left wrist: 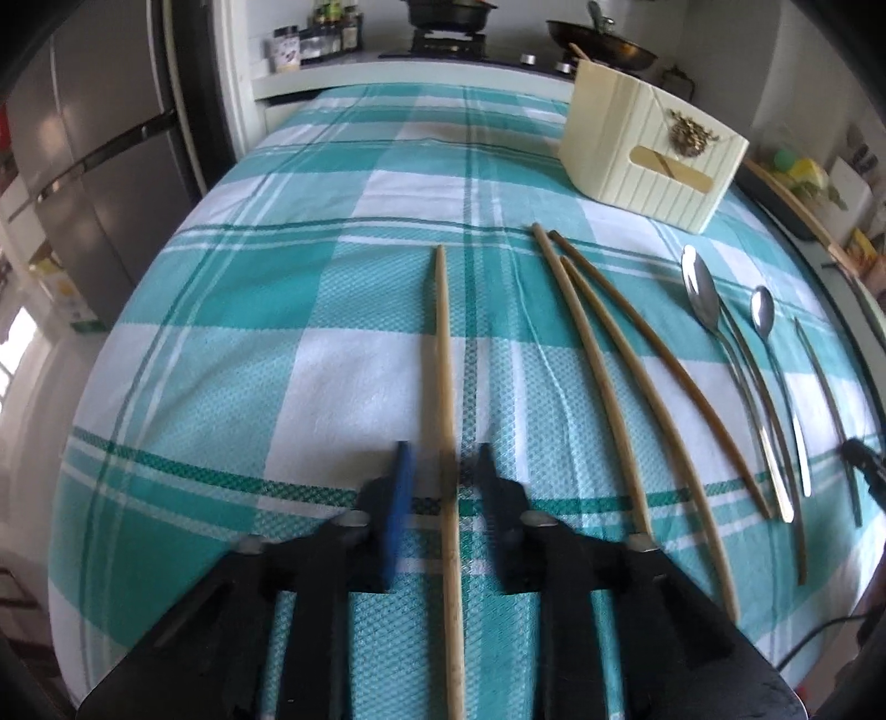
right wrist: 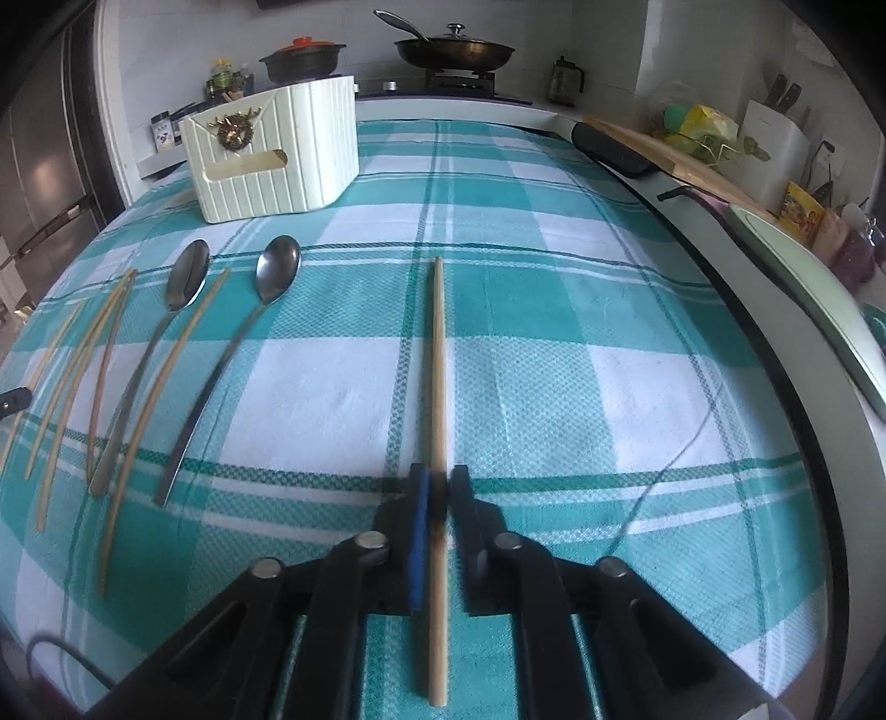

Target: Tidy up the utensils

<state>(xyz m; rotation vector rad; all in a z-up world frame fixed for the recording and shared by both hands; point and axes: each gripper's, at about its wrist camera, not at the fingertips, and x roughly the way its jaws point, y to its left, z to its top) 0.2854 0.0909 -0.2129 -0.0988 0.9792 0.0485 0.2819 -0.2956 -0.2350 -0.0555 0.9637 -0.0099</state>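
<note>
Surface cloth point(left wrist: 277, 343): woven cotton-like check, matt, waffle texture in teal squares. Chopsticks point(left wrist: 446, 387): pale bamboo/wood, smooth, matt. Spoons point(right wrist: 185, 277): polished steel, glossy. Holder box point(left wrist: 648, 149): cream ribbed plastic, semi-matt, w/ brassy metal emblem. Tongs point(right wrist: 437, 487): black matt plastic, one blue pad.

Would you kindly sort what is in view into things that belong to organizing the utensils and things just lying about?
Job:
chopsticks
chopstick in the left claw
chopstick in the right claw
spoons
cream holder box

Lying about:
pans
black pot
spice jars
cutting board
fridge
</note>
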